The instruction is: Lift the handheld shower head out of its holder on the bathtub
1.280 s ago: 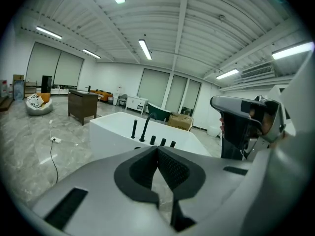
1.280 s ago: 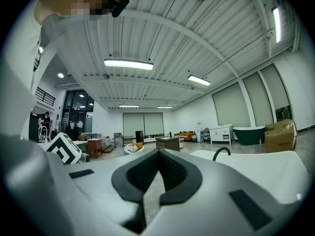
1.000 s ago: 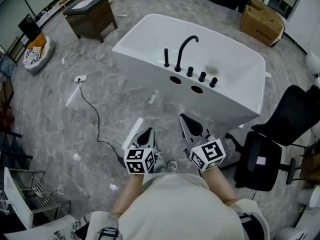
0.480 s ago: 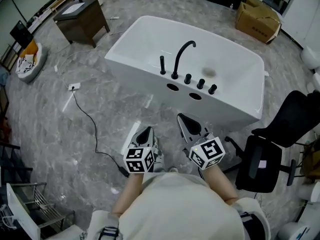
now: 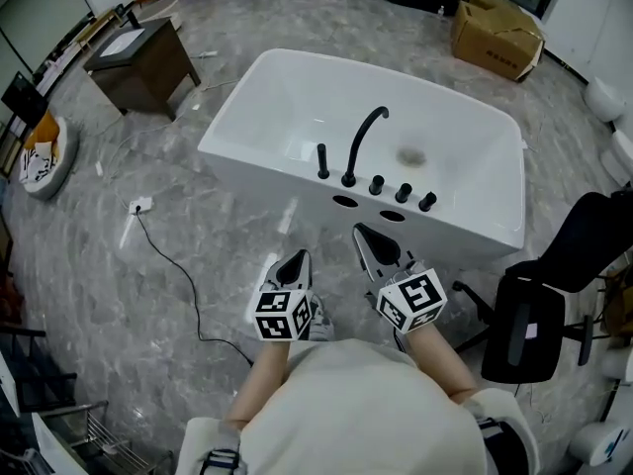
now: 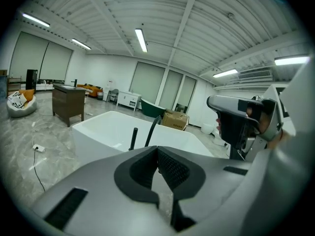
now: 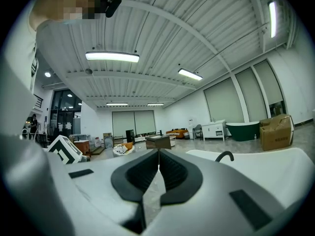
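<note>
The white bathtub (image 5: 297, 97) stands ahead on the grey floor. On its near rim are a black arched faucet (image 5: 364, 139), three black knobs (image 5: 403, 192) and, left of the faucet, the upright black handheld shower head (image 5: 322, 160) in its holder. My left gripper (image 5: 300, 256) and right gripper (image 5: 365, 235) are side by side just short of the tub's near wall, both shut and empty. In the left gripper view the shower head (image 6: 134, 138) and faucet (image 6: 152, 130) rise beyond the shut jaws. The right gripper view shows only the faucet's arch (image 7: 225, 156).
A dark wooden cabinet (image 5: 138, 59) stands at the far left and a cardboard box (image 5: 497, 26) at the far right. A black office chair (image 5: 549, 295) is close on the right. A black cable (image 5: 178, 275) runs over the floor on the left.
The person has stepped towards the tub, so it sits closer to both grippers. Both grippers came forward with the person and stayed shut.
</note>
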### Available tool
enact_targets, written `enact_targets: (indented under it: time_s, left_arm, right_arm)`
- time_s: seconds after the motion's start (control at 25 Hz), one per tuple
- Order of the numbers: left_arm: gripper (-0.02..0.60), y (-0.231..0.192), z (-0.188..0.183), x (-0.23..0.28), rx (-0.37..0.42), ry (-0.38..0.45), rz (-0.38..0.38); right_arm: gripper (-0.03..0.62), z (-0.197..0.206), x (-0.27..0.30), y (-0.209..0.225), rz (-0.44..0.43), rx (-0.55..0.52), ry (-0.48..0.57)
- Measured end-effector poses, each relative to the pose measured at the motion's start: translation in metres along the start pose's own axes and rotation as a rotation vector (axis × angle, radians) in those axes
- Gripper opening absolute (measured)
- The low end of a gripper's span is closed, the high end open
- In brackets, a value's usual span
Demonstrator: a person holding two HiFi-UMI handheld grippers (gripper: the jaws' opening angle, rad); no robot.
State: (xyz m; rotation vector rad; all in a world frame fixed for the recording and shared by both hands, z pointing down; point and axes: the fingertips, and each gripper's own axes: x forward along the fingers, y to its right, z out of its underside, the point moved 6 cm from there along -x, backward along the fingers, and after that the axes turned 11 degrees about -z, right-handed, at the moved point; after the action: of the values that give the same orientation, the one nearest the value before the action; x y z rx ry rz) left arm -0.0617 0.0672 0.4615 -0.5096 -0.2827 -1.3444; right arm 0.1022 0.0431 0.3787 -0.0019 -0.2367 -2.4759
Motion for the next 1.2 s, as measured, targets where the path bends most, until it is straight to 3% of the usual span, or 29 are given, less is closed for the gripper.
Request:
enact_targets:
  time_s: [0.72, 1.2]
  left_arm:
    - [0.02, -0.079, -0.059, 0.104, 0.037, -0.039, 0.12]
    - [0.02, -0.099, -0.039, 0.133, 0.025, -0.145, 0.103]
  right_arm:
    - [0.021, 0.0, 0.13, 0.052, 0.095, -0.002, -0.024]
    - [0.021, 0.042, 0.164, 0.09, 0.121, 0.06, -0.122]
